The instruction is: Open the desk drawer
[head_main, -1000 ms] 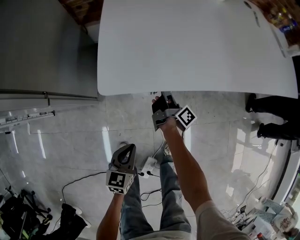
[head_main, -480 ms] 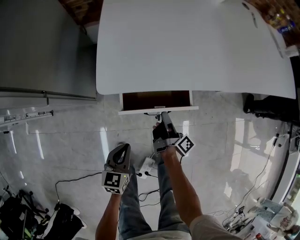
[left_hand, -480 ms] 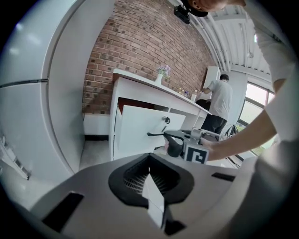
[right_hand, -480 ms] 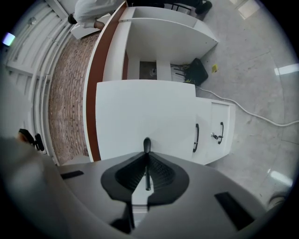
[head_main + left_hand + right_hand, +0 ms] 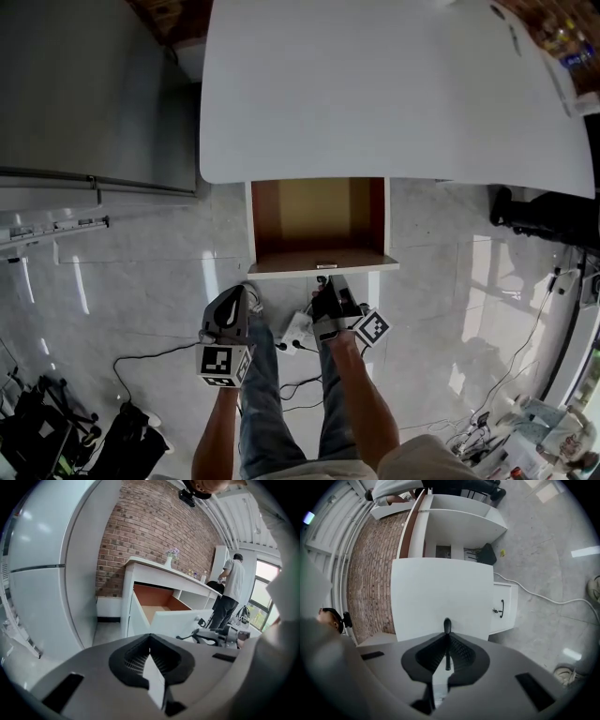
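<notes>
Head view, right tongs (image 5: 324, 282) clamped on drawer handle (image 5: 447, 626), left tongs (image 5: 239, 295) seemingly shut, empty.

Glossy pale marble-tile floor (image 5: 141, 281). On it: white power strip (image 5: 297, 330) with dark leads plugged in, thin black cable (image 5: 164, 352) looping off to the left, heap of black bags (image 5: 37, 431) in bottom-left corner. Large grey flat-fronted cabinet (image 5: 84, 94) along left side. Red brick wall (image 5: 140, 531) behind, small white vase with purple flowers (image 5: 168, 560) in front of it. Standing person in grey shirt and dark trousers (image 5: 232, 588) at far right, back turned. Small white cabinet with black bar handle (image 5: 508, 620), white cable (image 5: 534, 595) on floor beside it.
</notes>
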The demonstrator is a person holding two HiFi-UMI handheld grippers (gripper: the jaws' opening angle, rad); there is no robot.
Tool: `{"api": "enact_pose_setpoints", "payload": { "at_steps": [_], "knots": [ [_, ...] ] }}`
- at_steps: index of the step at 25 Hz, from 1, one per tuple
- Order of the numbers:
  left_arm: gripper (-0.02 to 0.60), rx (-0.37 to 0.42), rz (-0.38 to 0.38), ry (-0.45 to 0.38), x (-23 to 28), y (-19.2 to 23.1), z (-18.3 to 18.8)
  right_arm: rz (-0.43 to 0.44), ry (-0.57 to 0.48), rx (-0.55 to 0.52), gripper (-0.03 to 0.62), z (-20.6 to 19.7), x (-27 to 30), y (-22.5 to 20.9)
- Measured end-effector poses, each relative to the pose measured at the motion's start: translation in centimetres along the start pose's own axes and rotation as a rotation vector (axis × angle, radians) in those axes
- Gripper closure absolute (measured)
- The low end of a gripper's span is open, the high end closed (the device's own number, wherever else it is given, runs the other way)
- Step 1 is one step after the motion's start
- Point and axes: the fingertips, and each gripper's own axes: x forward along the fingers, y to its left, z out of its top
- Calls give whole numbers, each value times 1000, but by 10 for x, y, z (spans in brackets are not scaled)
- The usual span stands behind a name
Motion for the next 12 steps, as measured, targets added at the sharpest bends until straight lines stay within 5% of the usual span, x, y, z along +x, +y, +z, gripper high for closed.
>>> {"api": "enact_pose_setpoints", "payload": {
  "at_steps": [12],
  "knots": [
    [569, -7, -3, 1, -4, -1, -6, -110, 7, 10, 562, -5, -5, -45]
  ]
}}
